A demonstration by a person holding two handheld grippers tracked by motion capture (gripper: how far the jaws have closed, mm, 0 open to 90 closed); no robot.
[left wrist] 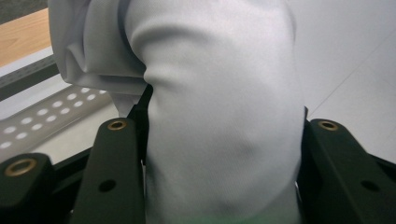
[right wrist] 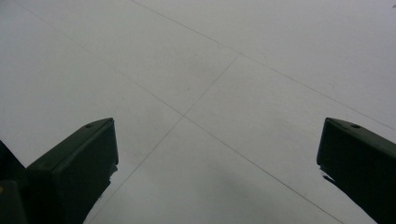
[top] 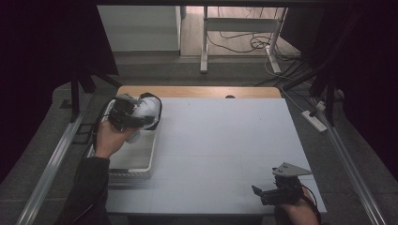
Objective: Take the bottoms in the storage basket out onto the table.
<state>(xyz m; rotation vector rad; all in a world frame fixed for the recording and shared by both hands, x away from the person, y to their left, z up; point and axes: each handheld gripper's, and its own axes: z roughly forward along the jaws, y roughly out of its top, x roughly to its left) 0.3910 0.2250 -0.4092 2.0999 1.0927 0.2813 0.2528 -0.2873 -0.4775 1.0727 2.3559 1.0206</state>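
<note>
The table is the biggest thing before me, white and gridded with faint lines. At its nine o'clock edge sits a white basket with perforated walls; from above I make out nothing but its pale floor inside (my own left hand hides part of it). Over the basket's far end, toward ten o'clock, my left gripper is clamped on a bunched white garment, with a dark trim showing at its twelve o'clock side. I judge the cloth light, soft and limp, a fine knit that will sag and slide out rather than break, so I'd pinch it through a thick fold, as I do now, and not by a single loose layer. In the left gripper view the fabric bulges between both jaws, pressed from either side. My right gripper rests at the table's five o'clock corner, jaws spread wide over bare surface, holding nothing.
</note>
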